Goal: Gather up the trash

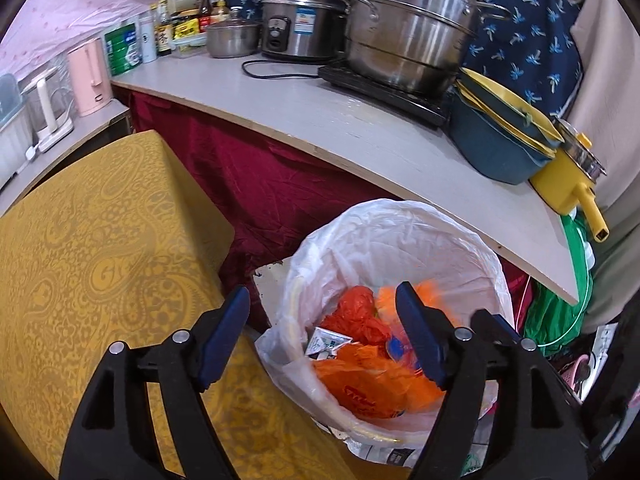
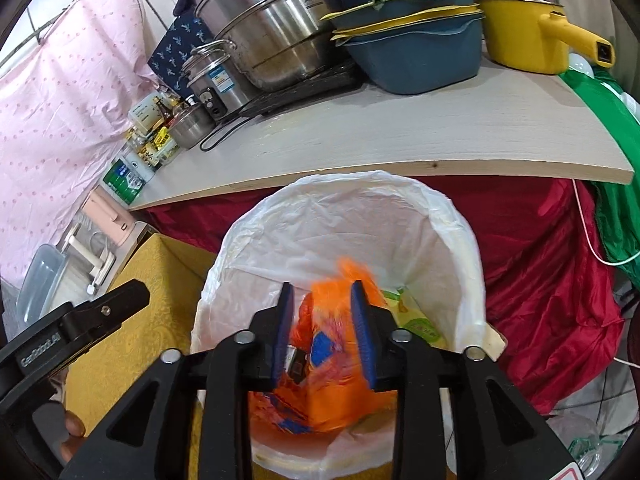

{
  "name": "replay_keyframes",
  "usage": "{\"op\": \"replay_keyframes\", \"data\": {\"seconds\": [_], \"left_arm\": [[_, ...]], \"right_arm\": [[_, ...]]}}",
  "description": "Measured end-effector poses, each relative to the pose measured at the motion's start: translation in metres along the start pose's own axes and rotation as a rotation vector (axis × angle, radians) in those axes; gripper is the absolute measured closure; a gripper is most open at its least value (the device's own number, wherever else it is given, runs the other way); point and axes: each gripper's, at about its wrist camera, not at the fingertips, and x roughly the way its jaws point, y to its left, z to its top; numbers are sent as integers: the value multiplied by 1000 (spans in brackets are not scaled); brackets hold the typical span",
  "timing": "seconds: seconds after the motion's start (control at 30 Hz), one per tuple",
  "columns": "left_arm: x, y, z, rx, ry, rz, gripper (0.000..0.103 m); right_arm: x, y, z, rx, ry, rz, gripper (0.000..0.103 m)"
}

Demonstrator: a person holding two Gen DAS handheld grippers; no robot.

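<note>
Hovering over: white-lined trash bin (image 1: 400, 240), lower center of both frames
Left gripper (image 1: 322, 344): jaws wide apart, nothing between them
Right gripper (image 2: 322, 334): jaws partly apart, gripping nothing
Orange bag (image 2: 332, 380): blurred, inside the bin liner

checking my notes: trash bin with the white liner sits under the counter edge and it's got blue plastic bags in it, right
Not quite: the plastic bags in the trash bin are orange, not blue. The left wrist view shows them lying inside the white liner, and the bin does sit below the counter edge.
</note>
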Motion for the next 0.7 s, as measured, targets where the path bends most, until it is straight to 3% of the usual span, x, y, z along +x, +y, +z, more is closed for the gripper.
{"op": "replay_keyframes", "data": {"seconds": [0.2, 0.43, 0.7], "left_arm": [[-4, 10, -6, 6, 4, 31, 29], [-18, 14, -15, 17, -9, 51, 21], [-44, 18, -29, 25, -21, 77, 15]], "right_arm": [[-1, 10, 2, 1, -6, 15, 64], [-23, 17, -3, -28, -30, -10, 49], [-55, 24, -14, -85, -31, -44, 41]]}}
